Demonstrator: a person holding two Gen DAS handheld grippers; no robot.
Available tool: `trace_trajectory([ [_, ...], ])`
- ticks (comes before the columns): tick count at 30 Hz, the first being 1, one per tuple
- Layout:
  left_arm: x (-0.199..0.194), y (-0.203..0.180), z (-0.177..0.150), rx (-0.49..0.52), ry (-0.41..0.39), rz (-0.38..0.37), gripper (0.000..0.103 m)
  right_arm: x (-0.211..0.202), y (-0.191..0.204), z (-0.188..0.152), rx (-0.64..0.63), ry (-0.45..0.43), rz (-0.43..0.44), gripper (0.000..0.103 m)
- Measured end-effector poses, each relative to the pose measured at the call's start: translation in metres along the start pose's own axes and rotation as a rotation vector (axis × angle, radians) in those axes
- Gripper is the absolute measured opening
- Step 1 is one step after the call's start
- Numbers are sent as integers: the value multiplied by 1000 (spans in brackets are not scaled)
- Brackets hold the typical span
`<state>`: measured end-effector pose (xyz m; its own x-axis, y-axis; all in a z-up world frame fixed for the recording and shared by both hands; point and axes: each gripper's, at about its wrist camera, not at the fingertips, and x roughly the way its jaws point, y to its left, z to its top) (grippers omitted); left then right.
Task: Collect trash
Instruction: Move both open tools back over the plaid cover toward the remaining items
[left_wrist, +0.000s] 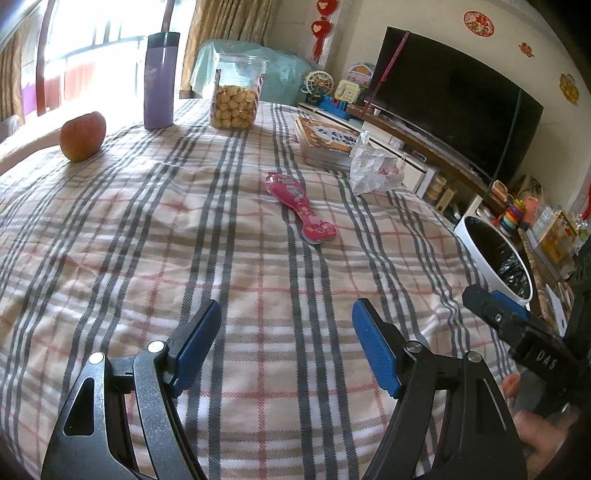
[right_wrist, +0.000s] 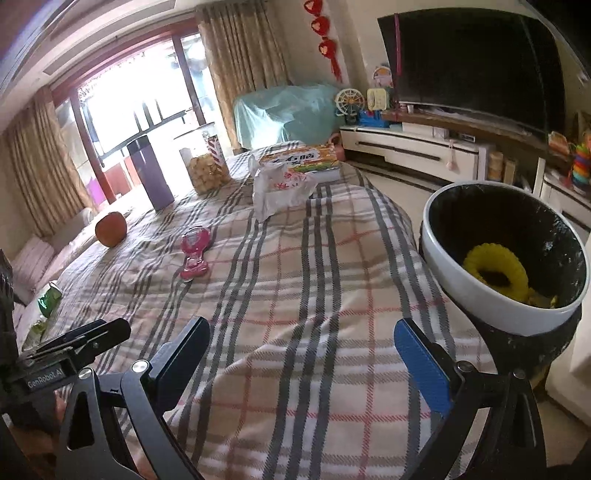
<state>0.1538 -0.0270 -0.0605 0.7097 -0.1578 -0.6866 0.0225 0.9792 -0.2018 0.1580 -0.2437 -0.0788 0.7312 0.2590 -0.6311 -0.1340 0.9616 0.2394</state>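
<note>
Your left gripper (left_wrist: 286, 347) and right gripper (right_wrist: 301, 363) both gape, empty, above the plaid cloth (left_wrist: 147, 240). Pink wrapper (left_wrist: 301, 208) lies mid-table; crumpled white bag (left_wrist: 373, 171) beside the books (left_wrist: 327, 142) (bin (right_wrist: 476, 295) at table's edge).

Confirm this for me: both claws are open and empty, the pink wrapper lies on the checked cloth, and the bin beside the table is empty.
Not quite: the bin is not empty. The right wrist view shows a yellow ring inside it. The rest holds: left claw and right claw are open and empty, and the pink wrapper lies on the checked cloth.
</note>
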Motion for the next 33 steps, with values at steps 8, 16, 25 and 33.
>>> trace_trajectory([
  [8, 8, 0, 2, 6, 14, 10, 75, 12, -7, 15, 46, 37, -56, 101],
  [16, 17, 1, 5, 7, 30, 15, 75, 16, -11, 22, 51, 30, 16, 101],
  [25, 26, 2, 10, 10, 47, 16, 75, 27, 0, 30, -47, 9, 53, 100],
  [33, 35, 1, 16, 7, 61, 13, 75, 39, -8, 45, 4, 53, 4, 101],
])
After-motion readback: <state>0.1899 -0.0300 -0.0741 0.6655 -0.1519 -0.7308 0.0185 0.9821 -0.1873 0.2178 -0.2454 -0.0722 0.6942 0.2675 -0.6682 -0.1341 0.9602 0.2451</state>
